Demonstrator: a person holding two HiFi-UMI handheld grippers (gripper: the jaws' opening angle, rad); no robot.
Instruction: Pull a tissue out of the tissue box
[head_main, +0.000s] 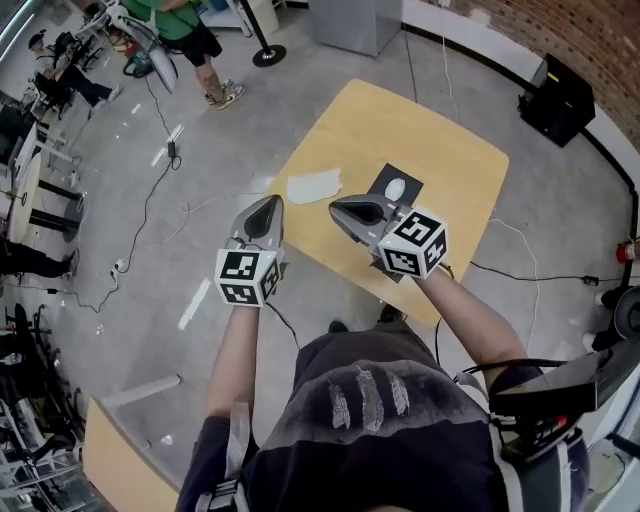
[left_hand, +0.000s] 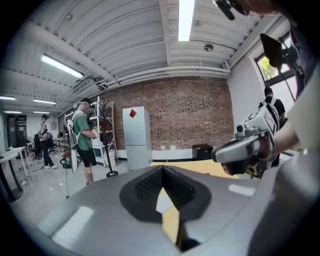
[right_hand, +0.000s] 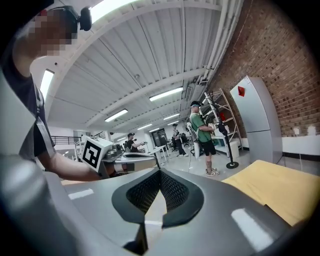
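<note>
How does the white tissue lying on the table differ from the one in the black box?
The loose white tissue lies spread flat on the light wooden table; the boxed white tissue sits in the top opening of the black tissue box. The loose tissue shows whole and looks larger; the boxed tissue shows only a small oval patch. Both are white.

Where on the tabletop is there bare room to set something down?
The far half of the table, beyond the tissue box and the loose tissue, is bare wood, and so is the strip to the right of the box. The near left edge is crowded: tissue and box lie there, with the right claw held above it.
</note>
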